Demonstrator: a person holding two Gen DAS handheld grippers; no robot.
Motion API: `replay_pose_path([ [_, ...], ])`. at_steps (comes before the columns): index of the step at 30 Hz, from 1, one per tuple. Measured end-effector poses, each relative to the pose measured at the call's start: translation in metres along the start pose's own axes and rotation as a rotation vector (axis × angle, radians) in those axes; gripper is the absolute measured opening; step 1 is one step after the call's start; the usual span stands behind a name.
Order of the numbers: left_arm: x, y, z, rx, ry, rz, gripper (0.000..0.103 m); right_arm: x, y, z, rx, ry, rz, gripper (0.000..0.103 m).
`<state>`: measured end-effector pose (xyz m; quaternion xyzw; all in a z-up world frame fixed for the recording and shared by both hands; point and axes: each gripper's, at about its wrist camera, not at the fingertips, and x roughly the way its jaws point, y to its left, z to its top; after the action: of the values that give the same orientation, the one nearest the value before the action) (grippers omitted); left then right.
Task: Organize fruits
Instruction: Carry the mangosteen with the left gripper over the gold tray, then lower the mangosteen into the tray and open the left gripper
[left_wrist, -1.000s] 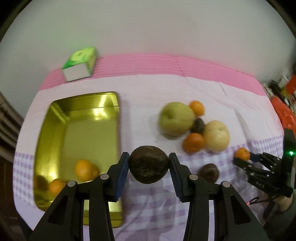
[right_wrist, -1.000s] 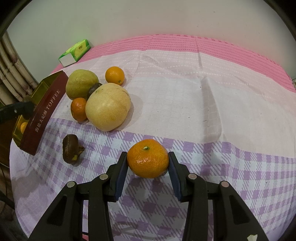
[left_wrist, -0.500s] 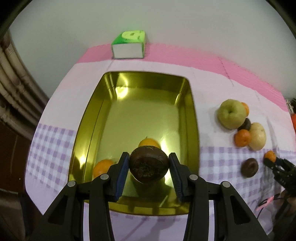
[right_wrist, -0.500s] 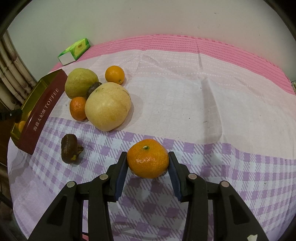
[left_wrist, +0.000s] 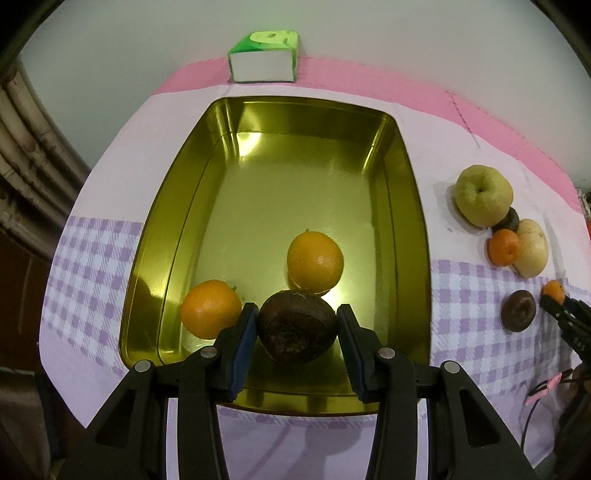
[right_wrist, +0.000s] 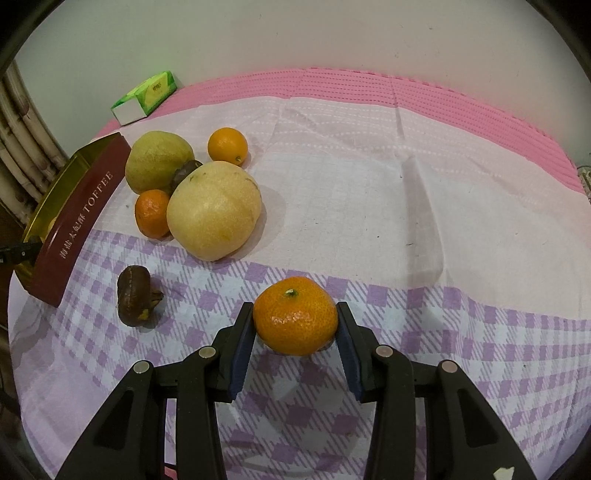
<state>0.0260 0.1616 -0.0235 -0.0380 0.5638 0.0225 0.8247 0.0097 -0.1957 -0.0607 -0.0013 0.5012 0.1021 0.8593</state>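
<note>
My left gripper (left_wrist: 297, 328) is shut on a dark brown round fruit (left_wrist: 297, 326) and holds it over the near end of a gold tin (left_wrist: 406, 177). Two oranges (left_wrist: 315, 260) (left_wrist: 210, 308) lie inside the tin. My right gripper (right_wrist: 295, 325) is shut on a mandarin (right_wrist: 295, 315) just above the purple-checked cloth. To its left lie another dark brown fruit (right_wrist: 133, 301), a pale yellow pear (right_wrist: 214, 210), a green pear (right_wrist: 159, 166), a small mandarin (right_wrist: 151, 212) and an orange (right_wrist: 227, 146). A third dark fruit (right_wrist: 184, 171) is wedged between the pears.
A green and white box (left_wrist: 264, 55) stands at the far edge behind the tin, against the white wall. The tin's maroon side (right_wrist: 74, 225) reads TOFFEE in the right wrist view. A pink mat (right_wrist: 406, 88) borders the cloth at the back. Bamboo-like poles (left_wrist: 26, 147) stand at left.
My left gripper has carried the dark fruit leftward from the cloth to above the tin and lowered toward it. The right gripper and its mandarin have stayed in place.
</note>
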Motion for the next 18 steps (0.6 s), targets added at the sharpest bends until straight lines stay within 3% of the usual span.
replay_pose_path([
  [18, 0.024, 0.008, -0.009, -0.007, 0.018, 0.008, 0.044, 0.000, 0.008, 0.001, 0.012, 0.006, -0.071, 0.040],
])
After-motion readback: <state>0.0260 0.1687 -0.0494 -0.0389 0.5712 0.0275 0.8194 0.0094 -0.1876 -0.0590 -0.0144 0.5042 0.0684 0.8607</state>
